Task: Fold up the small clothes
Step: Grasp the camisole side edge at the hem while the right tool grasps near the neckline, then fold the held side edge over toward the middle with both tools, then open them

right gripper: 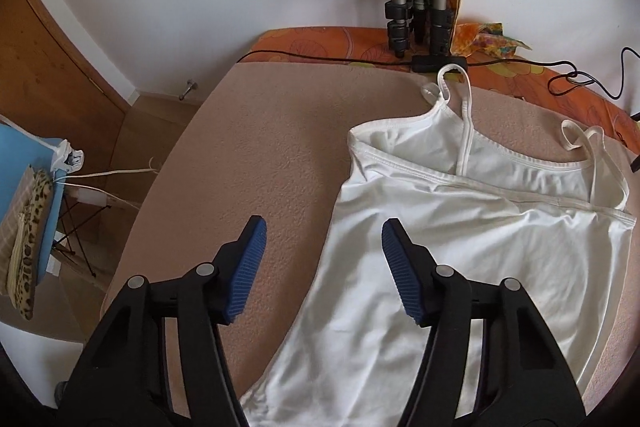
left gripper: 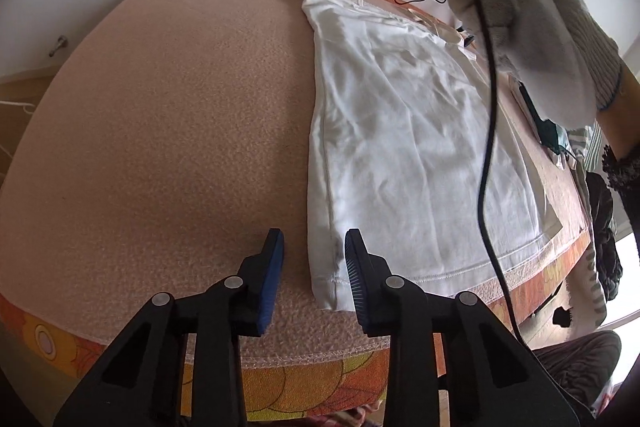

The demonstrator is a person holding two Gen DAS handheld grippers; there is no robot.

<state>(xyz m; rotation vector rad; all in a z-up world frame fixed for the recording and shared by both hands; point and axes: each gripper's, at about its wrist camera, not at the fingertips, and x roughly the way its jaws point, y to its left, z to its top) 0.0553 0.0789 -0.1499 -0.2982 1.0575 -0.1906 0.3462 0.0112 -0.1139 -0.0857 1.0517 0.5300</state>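
A white strappy top (left gripper: pixel 404 131) lies flat on the pink fleece cover (left gripper: pixel 168 131), hem near me, straps at the far end. My left gripper (left gripper: pixel 314 247) is open, its jaws either side of the top's near left hem corner, empty. In the right wrist view the same top (right gripper: pixel 472 247) spreads out, its thin straps (right gripper: pixel 464 123) toward the wall. My right gripper (right gripper: pixel 322 235) is open and empty above the top's left side edge. The right gripper and the gloved hand (left gripper: pixel 532 19) holding it show at the left wrist view's upper right.
Tripod legs (right gripper: pixel 416 11) with a colourful scarf stand at the far edge. Black cables (right gripper: pixel 580 79) and a black power block (right gripper: pixel 440 61) lie behind the straps. An orange patterned sheet (left gripper: pixel 304 387) borders the fleece. A blue stand with pouches (right gripper: pixel 28 211) is on the left.
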